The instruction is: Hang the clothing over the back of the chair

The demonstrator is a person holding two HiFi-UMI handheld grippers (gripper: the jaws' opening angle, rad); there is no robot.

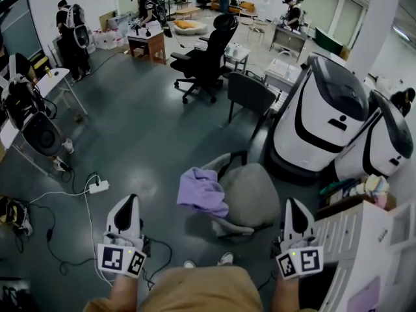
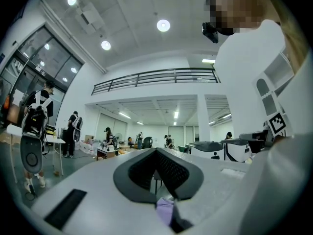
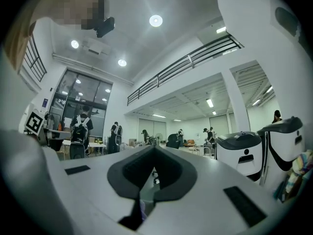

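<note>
Head view: my left gripper (image 1: 132, 201) and right gripper (image 1: 293, 204) point forward and level at the bottom of the frame, one to each side of a grey chair (image 1: 257, 190). The purple clothing (image 1: 204, 190) lies draped over the chair's left edge, nearer my left gripper and touched by neither. I cannot tell whether that edge is the chair's back.

Left gripper view: my jaws (image 2: 156, 151) are together at the tips, with nothing between them. The purple clothing (image 2: 165, 210) shows beyond and below them.

Right gripper view: my jaws (image 3: 155, 148) are likewise closed and empty.

Background, head view: a white power strip (image 1: 99, 187) on the dark floor, a black office chair (image 1: 205, 57), and two white machine housings (image 1: 325, 116) at right.
</note>
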